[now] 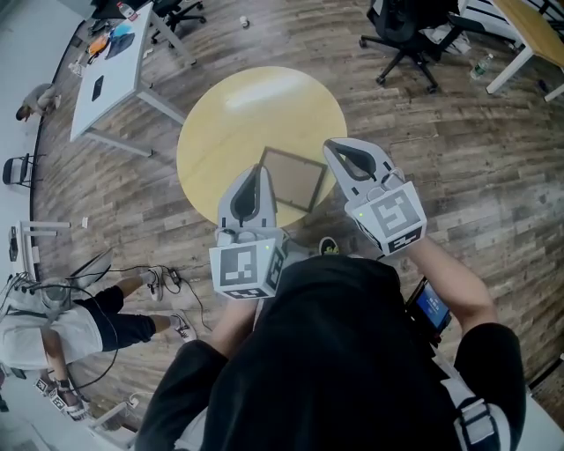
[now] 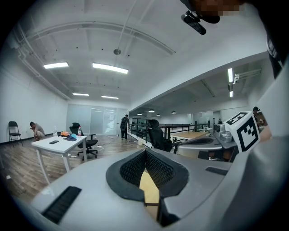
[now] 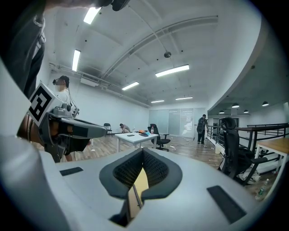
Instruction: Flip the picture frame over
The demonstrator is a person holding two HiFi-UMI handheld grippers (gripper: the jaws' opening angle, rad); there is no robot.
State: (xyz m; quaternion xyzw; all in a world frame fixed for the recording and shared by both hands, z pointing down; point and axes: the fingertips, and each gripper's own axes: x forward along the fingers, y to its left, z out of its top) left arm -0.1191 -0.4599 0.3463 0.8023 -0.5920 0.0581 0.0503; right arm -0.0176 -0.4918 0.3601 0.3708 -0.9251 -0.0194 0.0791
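Note:
The picture frame [image 1: 293, 179], a square with a thin dark border and a tan-grey panel, lies flat at the near edge of the round yellow table [image 1: 238, 114]. My left gripper [image 1: 258, 170] hovers over the frame's left corner, jaws shut with nothing held. My right gripper [image 1: 335, 145] is over the frame's right side, also shut and empty. In the left gripper view the closed gripper [image 2: 145, 152] shows a strip of table and a dark frame edge [image 2: 151, 204] below. The right gripper view shows the same gripper [image 3: 142, 151] above a frame edge [image 3: 134, 198].
A white desk [image 1: 110, 70] stands at the back left and a black office chair [image 1: 405, 35] at the back right beside another desk [image 1: 529, 26]. A person [image 1: 62, 326] sits on the wooden floor at the left, with cables [image 1: 132, 273] nearby.

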